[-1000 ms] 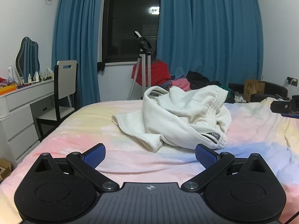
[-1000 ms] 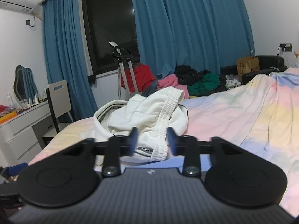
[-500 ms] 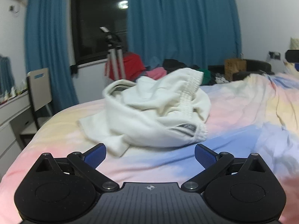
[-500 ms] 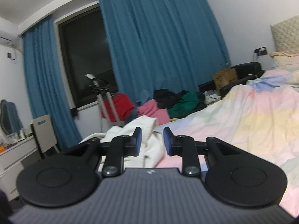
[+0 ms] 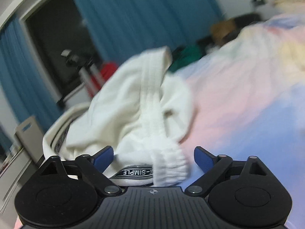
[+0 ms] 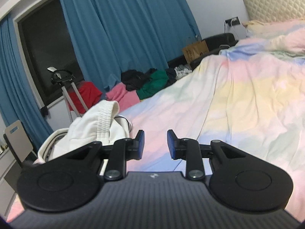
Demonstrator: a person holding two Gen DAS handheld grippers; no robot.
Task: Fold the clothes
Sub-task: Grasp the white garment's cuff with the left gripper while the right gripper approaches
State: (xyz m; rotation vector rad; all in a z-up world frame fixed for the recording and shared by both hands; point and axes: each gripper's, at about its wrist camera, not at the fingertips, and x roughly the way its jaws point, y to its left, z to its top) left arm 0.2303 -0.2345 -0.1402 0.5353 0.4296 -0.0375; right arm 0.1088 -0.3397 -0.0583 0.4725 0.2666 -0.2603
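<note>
A crumpled white garment (image 5: 131, 106) with a ribbed elastic waistband lies in a heap on the pastel bed cover (image 5: 247, 99). In the blurred left wrist view my left gripper (image 5: 153, 157) stands open, with the garment's cuffed edge and a black label lying between its blue pads (image 5: 103, 155). In the right wrist view the same white garment (image 6: 91, 127) sits to the left of my right gripper (image 6: 155, 144). That gripper is open by a narrow gap, over bare bed cover (image 6: 238, 99), with nothing between its fingers.
Blue curtains (image 6: 122, 30) and a dark window fill the back wall. A tripod stand (image 6: 66, 87) and a pile of red, pink, green and black clothes (image 6: 144, 85) sit beyond the bed's far edge. A chair (image 6: 16, 139) stands at left, a pillow and headboard (image 6: 274, 5) at right.
My left gripper has pushed forward and tilted, so the garment's edge now lies between its fingers. My right gripper has swung to the right of the garment and its fingers have opened a little wider.
</note>
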